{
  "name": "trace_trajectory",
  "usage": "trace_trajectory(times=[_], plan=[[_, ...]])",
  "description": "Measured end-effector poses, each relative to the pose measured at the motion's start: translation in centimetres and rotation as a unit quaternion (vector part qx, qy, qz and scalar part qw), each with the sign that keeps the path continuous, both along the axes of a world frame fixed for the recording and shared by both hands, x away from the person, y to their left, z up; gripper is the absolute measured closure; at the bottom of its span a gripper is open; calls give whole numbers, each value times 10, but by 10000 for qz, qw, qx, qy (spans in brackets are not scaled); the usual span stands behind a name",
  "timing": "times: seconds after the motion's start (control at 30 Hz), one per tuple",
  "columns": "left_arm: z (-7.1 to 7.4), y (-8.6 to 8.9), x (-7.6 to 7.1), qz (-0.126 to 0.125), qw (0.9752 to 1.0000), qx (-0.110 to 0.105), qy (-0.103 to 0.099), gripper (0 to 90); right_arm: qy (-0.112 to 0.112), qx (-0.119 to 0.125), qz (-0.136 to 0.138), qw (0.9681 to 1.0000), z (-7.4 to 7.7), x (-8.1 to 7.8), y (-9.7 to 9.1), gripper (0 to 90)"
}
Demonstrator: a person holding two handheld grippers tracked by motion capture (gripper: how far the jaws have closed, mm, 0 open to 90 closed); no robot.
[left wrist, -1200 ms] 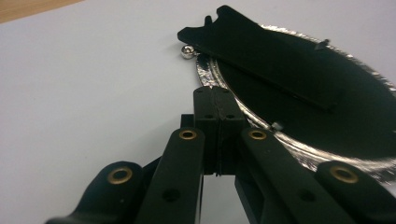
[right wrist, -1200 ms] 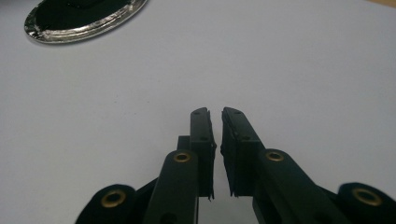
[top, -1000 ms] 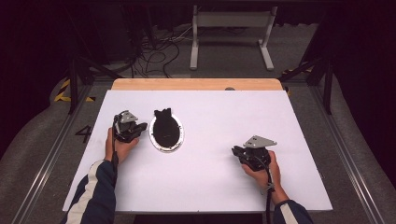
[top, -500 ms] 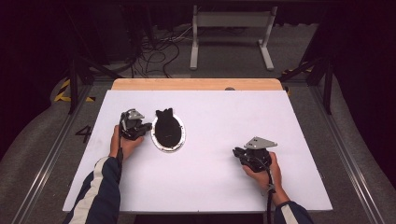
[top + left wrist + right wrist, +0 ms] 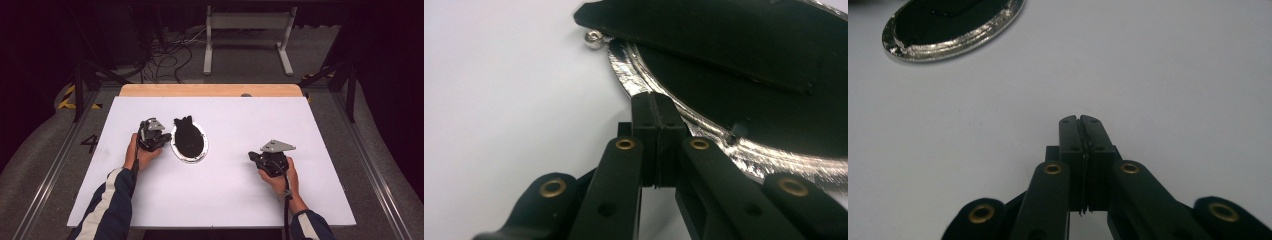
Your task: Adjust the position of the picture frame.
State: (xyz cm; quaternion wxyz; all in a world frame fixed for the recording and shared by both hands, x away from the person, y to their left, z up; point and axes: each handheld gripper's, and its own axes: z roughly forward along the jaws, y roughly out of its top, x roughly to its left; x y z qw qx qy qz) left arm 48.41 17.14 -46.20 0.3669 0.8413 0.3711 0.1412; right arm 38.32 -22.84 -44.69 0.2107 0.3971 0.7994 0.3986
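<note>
The white table (image 5: 220, 200) is the biggest thing I have on the high view, with a bare wooden strip (image 5: 210, 90) along its far edge at twelve o'clock. Left of centre, at about ten o'clock from the middle of the table, lies an oval silver-rimmed dish (image 5: 176, 150), and a black, floppy-looking piece (image 5: 188, 137) lies in it, its lobed end spilling over the rim at twelve. What that black piece is, I cannot tell.

My left gripper (image 5: 159, 141) sits at nine o'clock of the dish, just beside it. In the left gripper view its jaws are pressed flat together with nothing between them, the tips (image 5: 657, 107) right at the shiny rim (image 5: 704, 131); whether they actually touch it I can't say. A small metal ball (image 5: 593, 39) rests on the table near the dish at eleven o'clock in that view.

My right gripper (image 5: 253, 158) is well apart, at four o'clock from the dish, low over bare table. Its jaws have just been closing and now stand together (image 5: 1081, 121), empty, with the dish (image 5: 948, 37) far off at eleven o'clock.

My reading: the work has barely started. The black piece lies in the dish, ungripped. Everything is left to do, beginning with opening the left jaws.
</note>
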Motion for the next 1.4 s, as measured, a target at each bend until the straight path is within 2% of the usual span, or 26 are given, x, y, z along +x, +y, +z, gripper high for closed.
trace_trajectory(times=[0.03,0.1,0.13,0.17,0.3,0.37,0.4,0.43,0.47,0.5,0.53,0.67,0.77,0.87,0.93,0.97,1.03,1.1,1.17,1.23,1.3,1.4], plan=[[1,-3,2,-55,9999,-91,51,900,0,18,-21,10000,1,2,1,889],[2,-17,1,-90,9998,167,-105,900,-48,3,-37,10000,1,8,4,889],[1,-22,1,-97,9996,224,-153,900,0,69,-55,10000,1,12,5,889],[1,-22,1,-97,9996,224,-153,900,0,69,-55,10000,1,12,5,889],[1,-26,1,-55,9996,250,-121,900,141,277,-145,9994,0,35,11,900],[1,-27,1,-75,9996,271,-101,900,162,240,-182,9994,0,45,18,900],[1,-27,2,-83,9996,262,-106,900,207,278,-188,9992,-1,48,20,900],[2,-28,3,-49,9998,212,-37,900,262,352,-182,9989,-1,52,23,900],[2,-28,5,-6,9999,94,85,900,227,341,-184,9990,-1,55,27,900],[2,-30,7,-59,9999,70,102,900,244,297,-180,9991,-1,58,31,900],[3,-34,7,-87,9999,98,110,900,348,352,-166,9986,-2,61,34,900],[3,-46,9,-142,9998,103,100,900,464,355,-219,9981,-4,77,49,900],[3,-52,10,-132,9998,159,29,898,490,250,-294,9981,-6,87,54,900],[1,-49,13,-10,10000,28,16,856,557,180,-408,9974,-9,96,56,900],[1,-48,15,35,10000,30,-3,845,572,187,-411,9973,-11,98,56,900],[1,-47,18,82,9999,-56,97,845,568,170,-423,9973,-11,100,57,900],[2,-48,22,192,9996,-145,157,834,602,175,-413,9972,-12,102,59,900],[2,-51,26,257,9995,-81,151,847,613,155,-398,9972,-11,104,63,900],[2,-52,28,207,9997,-51,152,872,627,149,-358,9973,-11,104,64,900],[2,-49,34,116,9990,-225,363,873,656,132,-233,9975,-11,105,65,900],[3,-49,38,-4,9985,-267,468,872,702,83,-76,9975,-10,105,63,900],[4,-56,39,-98,9990,-159,415,863,721,-10,-51,9974,-8,104,63,897]])
